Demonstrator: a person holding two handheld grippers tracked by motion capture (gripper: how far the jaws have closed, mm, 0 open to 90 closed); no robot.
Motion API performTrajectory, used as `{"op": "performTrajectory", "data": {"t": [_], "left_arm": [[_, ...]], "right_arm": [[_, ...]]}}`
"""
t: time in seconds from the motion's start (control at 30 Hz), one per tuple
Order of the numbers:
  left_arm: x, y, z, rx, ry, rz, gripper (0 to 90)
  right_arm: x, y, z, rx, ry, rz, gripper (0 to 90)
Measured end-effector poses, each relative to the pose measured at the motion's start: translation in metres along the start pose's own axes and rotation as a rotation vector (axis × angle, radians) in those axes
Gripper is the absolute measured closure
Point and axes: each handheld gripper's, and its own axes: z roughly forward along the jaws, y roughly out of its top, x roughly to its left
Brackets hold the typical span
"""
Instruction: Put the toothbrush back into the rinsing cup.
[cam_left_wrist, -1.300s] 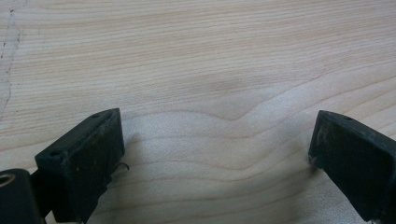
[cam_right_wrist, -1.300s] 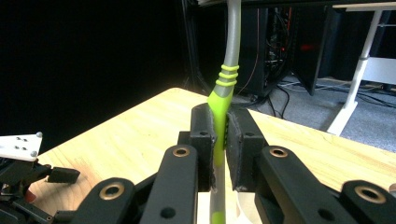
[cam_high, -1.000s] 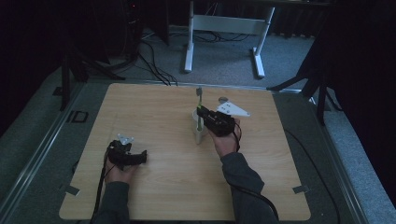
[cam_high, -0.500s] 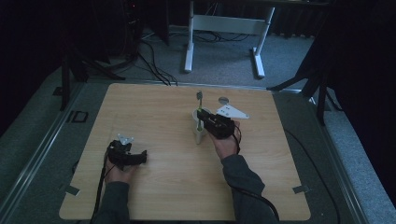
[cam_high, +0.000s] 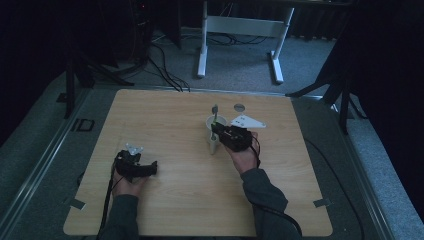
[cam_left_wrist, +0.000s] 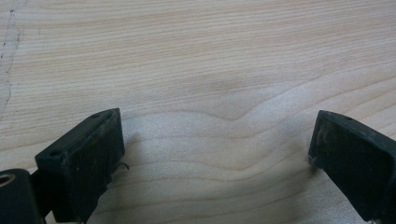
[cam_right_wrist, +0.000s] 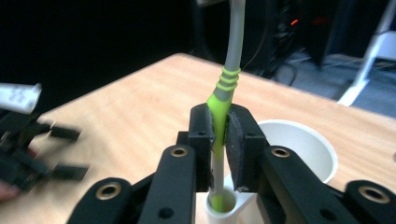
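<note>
Toothbrush (cam_right_wrist: 218, 105) standing between the right gripper (cam_right_wrist: 219, 126) jaws.
Jaws are loosening around its slim, light, stiff handle; left gripper (cam_left_wrist: 215, 154) is gaping, empty.

The left hand (cam_high: 131, 172) lies low in the lower left of the high view, its forearm coming in from the bottom edge and its black left gripper (cam_high: 150, 169) pointing toward the frame's right. In the left gripper view the two jaws stand wide apart with nothing between them. The right hand (cam_high: 243, 154) sits at mid-frame, forearm angled up from the bottom. The black right gripper (cam_right_wrist: 219, 130) points to the left; its jaws have just been opening, yet the pads are close against a slim grey-and-green handle (cam_right_wrist: 223, 100).
</note>
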Motion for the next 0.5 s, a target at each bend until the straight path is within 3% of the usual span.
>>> {"op": "performTrajectory", "data": {"t": [0.1, 0.17, 0.3, 0.5], "left_arm": [[0.000, 0.000, 0.000, 0.000, 0.000, 0.000, 3.7], [0.000, 0.000, 0.000, 0.000, 0.000, 0.001, 3.7], [0.000, 0.000, 0.000, 0.000, -0.001, 0.000, 3.7], [0.000, 0.000, 0.000, 0.001, 0.000, 0.001, 3.7]], "right_arm": [[0.003, -0.003, -0.002, 0.052, 0.007, -0.031, 49.0], [0.005, -0.007, -0.006, 0.084, 0.011, -0.052, 41.4], [0.006, -0.015, -0.018, 0.109, -0.009, -0.082, 34.6], [-0.005, -0.023, -0.035, 0.126, -0.051, -0.071, 33.3]]}}
